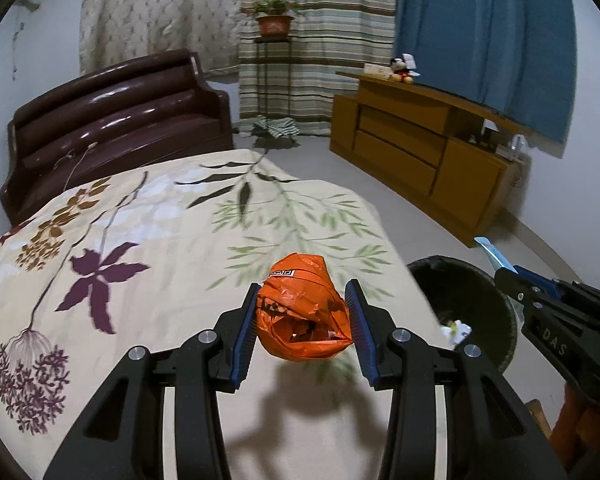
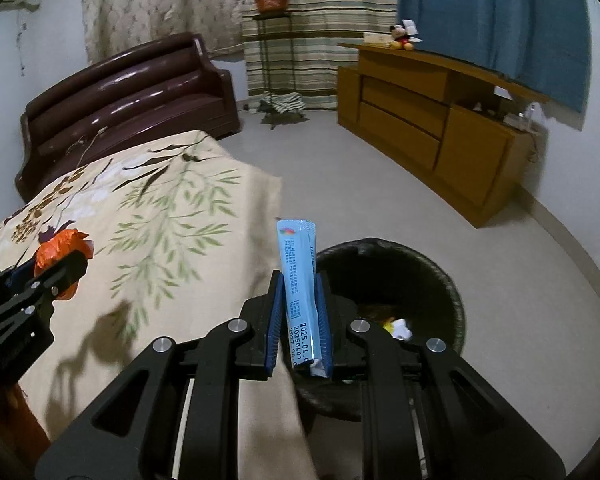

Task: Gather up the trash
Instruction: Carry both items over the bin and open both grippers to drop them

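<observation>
Right tool (image 2: 300, 280) is clamped tight on a blue sachet (image 2: 299, 280), long axis running straight out along the fingers, top end poking past the tips toward the far wall. It sits above the near rim of the black bin (image 2: 440, 276) on the floor beside the bed (image 2: 172, 216). Left tool (image 1: 304, 292) is squeezed on a crumpled orange bag (image 1: 302, 312), roundish, open mouth facing back at the camera, held over the bed's floral cover.

Both wrist views look steeply down from close above, sharing the bed (image 1: 140, 240) and black bin (image 2: 420, 276).
</observation>
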`<state>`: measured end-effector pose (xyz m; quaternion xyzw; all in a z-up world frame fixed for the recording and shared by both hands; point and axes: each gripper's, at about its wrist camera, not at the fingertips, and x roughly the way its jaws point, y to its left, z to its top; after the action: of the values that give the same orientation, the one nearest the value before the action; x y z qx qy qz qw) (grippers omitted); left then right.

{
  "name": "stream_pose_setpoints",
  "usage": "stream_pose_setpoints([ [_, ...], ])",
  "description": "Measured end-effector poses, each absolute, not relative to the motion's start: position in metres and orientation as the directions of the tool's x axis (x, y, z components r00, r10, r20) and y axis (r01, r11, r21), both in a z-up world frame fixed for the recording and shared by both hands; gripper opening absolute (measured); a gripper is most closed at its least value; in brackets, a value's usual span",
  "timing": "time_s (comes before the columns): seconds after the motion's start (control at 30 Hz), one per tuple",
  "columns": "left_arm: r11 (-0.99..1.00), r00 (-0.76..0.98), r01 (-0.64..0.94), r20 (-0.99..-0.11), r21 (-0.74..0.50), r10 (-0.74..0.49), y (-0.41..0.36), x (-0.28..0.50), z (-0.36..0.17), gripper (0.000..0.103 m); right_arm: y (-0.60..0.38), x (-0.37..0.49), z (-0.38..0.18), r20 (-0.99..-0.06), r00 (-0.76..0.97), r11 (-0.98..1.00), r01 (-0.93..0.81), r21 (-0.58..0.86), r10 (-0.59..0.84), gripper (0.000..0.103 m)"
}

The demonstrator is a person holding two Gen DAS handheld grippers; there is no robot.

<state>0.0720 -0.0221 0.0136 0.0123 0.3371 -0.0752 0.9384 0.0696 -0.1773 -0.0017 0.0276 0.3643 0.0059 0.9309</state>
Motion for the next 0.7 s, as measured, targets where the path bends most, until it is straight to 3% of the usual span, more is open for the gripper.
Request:
stream_pose_setpoints([
  [0.7,0.962,0.737,0.271,-0.639,-0.019,-0.22,-0.09,0.087,0.009,0.043,-0.24,0.067,-0.013,-0.682,0.729,0.987,0.146,0.066,-0.062,0.016],
])
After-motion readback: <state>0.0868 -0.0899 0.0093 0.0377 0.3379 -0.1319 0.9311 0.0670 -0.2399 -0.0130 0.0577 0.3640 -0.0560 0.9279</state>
